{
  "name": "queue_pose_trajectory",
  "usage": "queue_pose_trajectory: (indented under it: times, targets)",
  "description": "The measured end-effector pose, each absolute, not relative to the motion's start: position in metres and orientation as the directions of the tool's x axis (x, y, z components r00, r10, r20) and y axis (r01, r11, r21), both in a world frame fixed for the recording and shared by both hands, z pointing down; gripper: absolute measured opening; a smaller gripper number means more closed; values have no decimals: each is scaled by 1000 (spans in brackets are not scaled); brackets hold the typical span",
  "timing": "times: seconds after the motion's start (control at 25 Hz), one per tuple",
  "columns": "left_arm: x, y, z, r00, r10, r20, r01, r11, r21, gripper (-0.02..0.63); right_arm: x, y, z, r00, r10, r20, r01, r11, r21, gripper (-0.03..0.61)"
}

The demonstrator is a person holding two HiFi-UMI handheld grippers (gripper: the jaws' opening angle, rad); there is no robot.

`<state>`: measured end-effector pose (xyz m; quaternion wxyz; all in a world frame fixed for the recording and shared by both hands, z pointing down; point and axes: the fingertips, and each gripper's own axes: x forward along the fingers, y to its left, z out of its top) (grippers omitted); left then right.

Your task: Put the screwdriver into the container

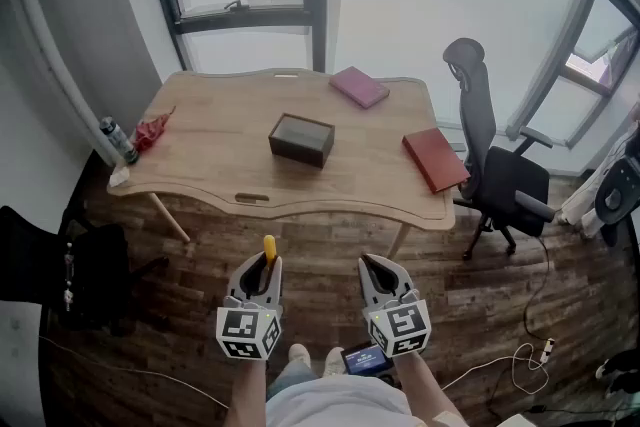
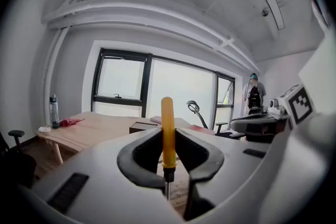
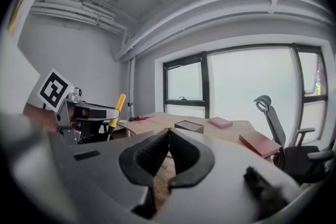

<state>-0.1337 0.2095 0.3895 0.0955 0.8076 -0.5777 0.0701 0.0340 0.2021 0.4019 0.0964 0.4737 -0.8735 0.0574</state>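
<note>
Yellow handle: the screwdriver stands upright in the left claw, with the handle poking up past the tips and the metal shaft dropping away below.
Left claw: it's pinching the handle from both sides, low on its length. That looks like a carrying grip, with the long end kept clear above.
Where it is: well short of the surface, out over the wooden floor just in front of the person.
Right claw: pressed together with nothing between the tips. It rides just beside the left one, and my read is it's a spare hand for now.
Container: a dark box in the middle of the surface, and it looks open-topped, so a drop from above seems the way in.
Neighbours: a pink book sits at the far edge, a red book at the right end and a bottle at the left corner. All are well apart from the box, so the near side is free for the approach.
Stage: the pickup looks done and the delivery isn't yet, so this is the carry.
Next: the left claw needs to get in over the box. I can't tell from here whether the tool has to tip to fit.
Watch for: a smooth round handle could swivel in a two-sided pinch.
</note>
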Motion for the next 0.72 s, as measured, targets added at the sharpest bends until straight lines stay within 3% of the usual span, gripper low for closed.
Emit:
queue_pose_trajectory:
  times: [0.72]
  targets:
    - [-115,210,390,310,-919,242,-950,-305,59,80,65,202,404,-524,-827,203,-849,525,-51,32]
